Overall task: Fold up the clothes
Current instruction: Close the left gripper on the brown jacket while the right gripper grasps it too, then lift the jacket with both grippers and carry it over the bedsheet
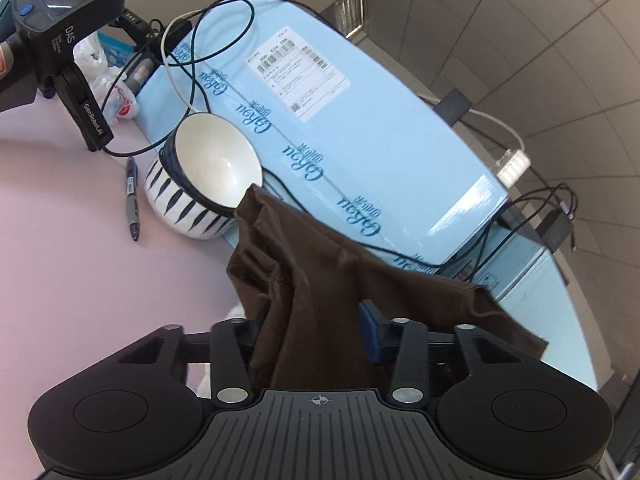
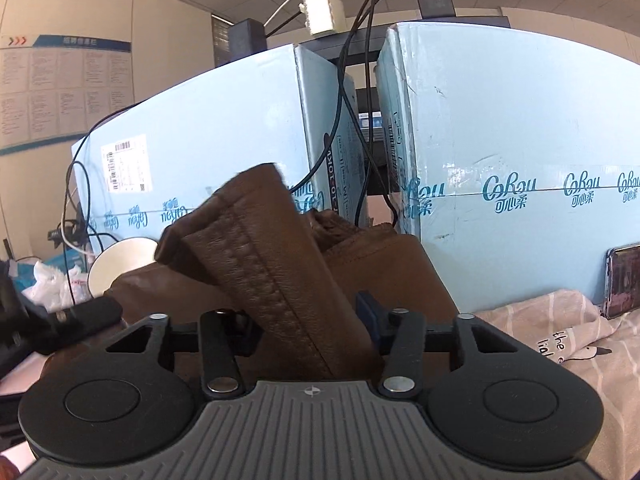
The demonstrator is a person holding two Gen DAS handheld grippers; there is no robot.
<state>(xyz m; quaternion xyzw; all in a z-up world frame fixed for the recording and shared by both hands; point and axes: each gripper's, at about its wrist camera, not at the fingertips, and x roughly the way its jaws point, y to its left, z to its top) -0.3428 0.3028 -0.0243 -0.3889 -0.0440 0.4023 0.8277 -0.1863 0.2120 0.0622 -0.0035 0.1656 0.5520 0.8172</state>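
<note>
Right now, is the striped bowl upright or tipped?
Tipped: the bowl leans on its side against the blue box, its empty white inside facing the camera.

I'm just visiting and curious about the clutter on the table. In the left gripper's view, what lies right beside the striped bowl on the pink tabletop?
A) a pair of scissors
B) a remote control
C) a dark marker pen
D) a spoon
C: a dark marker pen lies on the pink tabletop just left of the striped bowl, close beside it; no scissors, spoon or remote shows there.
</note>
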